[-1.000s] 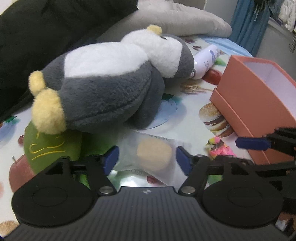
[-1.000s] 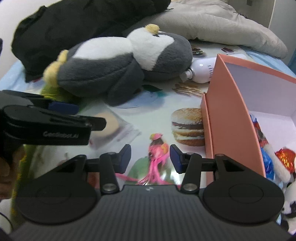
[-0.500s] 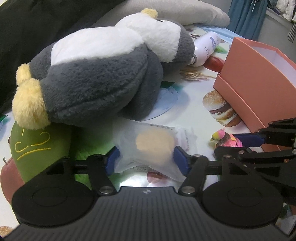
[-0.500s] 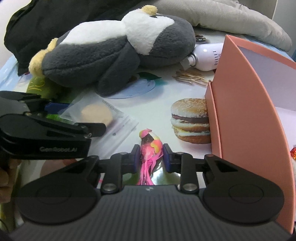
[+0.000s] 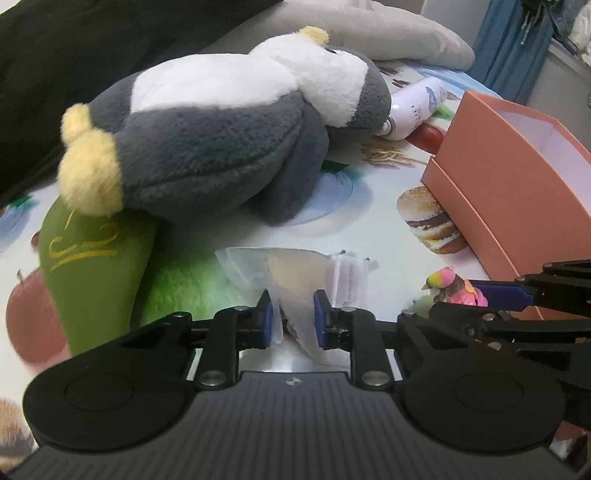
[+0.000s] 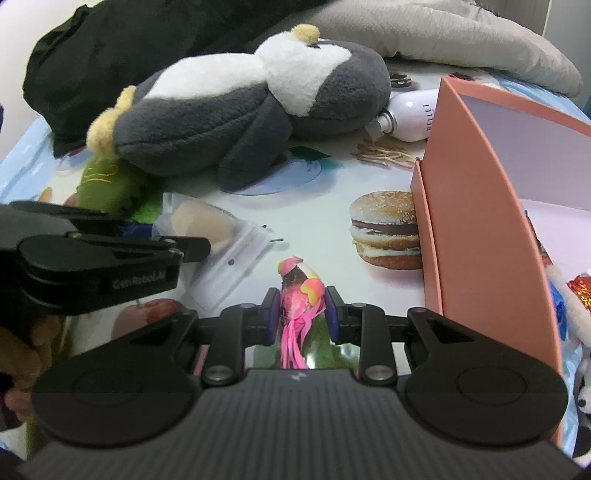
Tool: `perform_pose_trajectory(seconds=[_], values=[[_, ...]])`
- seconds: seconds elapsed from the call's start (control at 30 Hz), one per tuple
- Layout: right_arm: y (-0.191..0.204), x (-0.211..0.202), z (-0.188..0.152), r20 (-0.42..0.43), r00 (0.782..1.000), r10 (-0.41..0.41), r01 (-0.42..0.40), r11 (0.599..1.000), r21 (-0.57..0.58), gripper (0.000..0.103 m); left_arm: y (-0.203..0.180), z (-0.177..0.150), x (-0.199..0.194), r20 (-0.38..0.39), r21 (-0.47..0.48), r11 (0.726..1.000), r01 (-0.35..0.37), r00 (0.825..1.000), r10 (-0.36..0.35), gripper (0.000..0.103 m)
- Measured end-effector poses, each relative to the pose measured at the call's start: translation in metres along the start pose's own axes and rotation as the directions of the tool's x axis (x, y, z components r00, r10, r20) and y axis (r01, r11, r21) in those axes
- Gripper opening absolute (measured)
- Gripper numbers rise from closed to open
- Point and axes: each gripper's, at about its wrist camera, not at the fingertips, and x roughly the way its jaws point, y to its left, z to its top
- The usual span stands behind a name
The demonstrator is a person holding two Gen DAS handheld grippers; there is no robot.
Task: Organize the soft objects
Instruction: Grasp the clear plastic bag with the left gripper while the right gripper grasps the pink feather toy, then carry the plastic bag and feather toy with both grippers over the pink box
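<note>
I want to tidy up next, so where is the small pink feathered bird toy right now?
The small pink feathered bird toy sits between the pads of the right hand-held gripper, low in the right wrist view, just left of the salmon cardboard box.

The worktop (image 6: 317, 221) carries a glossy cover printed with burgers, fries and apples. Lying directly on it: a grey-and-white plush penguin (image 6: 236, 110), a green plush (image 5: 92, 266) partly under the penguin's yellow feet, and a white bottle (image 6: 410, 118) on its side by the penguin's head. A salmon box (image 6: 476, 206) stands to the right, with a black garment (image 6: 110, 48) and a grey cushion (image 6: 461, 33) at the far edge.
</note>
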Motion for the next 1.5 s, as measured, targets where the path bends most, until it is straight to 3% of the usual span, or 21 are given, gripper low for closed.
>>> perform_pose_trajectory(seconds=[0.9,1.17,1.5], values=[[0.022,-0.137,-0.076,0.116,0.993,0.036,-0.037,0.999,0.005,0.029,-0.039,-0.099,-0.159,0.124,-0.141,0.990,-0.024,0.991,0.041,0.024],[0.018,-0.167,-0.099,0.148,0.989,0.022,-0.025,1.000,0.018,0.029,-0.056,-0.122,-0.186,0.152,-0.155,0.988,-0.006,0.988,0.030,0.024],[0.003,-0.189,-0.126,0.186,0.983,0.011,-0.024,0.998,0.065,0.029,-0.087,-0.132,-0.203,0.177,-0.102,0.995,0.015,0.984,0.004,0.024]])
